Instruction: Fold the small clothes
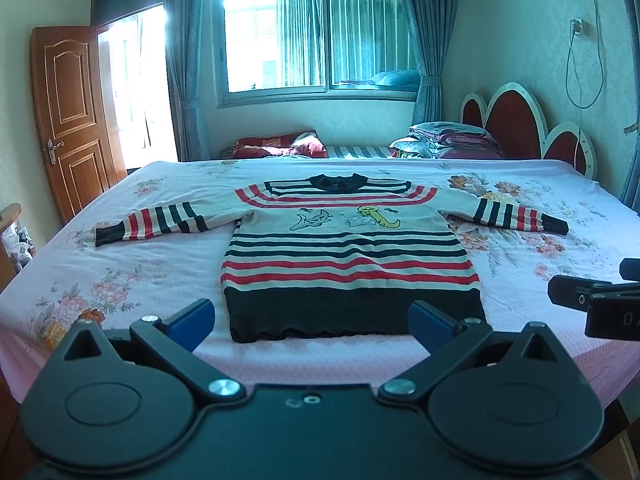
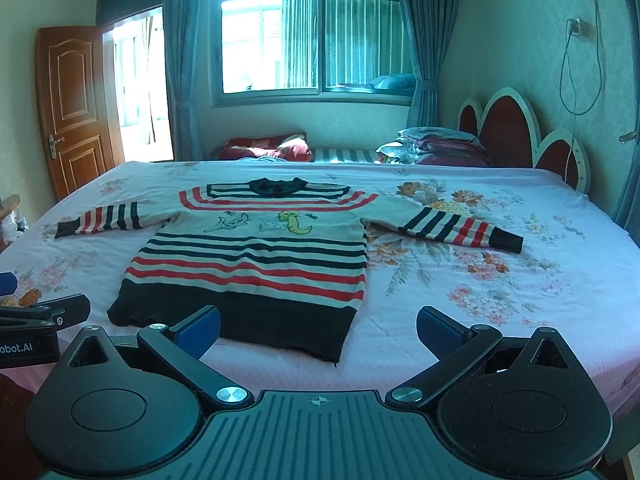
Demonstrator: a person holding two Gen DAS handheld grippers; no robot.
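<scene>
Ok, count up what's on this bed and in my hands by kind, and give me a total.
Striped sweaters: 1, spread flat on the bed sheet
Grippers: 2, left gripper and right gripper, both open
Folded bedding stacks: 1, by the headboard
Red pillows: 1
Total: 5

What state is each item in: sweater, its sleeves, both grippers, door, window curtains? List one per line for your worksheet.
Sweater: unfolded, flat on the bed, front up.
Sleeves: spread out to both sides.
Left gripper: open, holding nothing.
Right gripper: open, holding nothing.
Door: swung open.
Curtains: drawn aside, window uncovered.
</scene>
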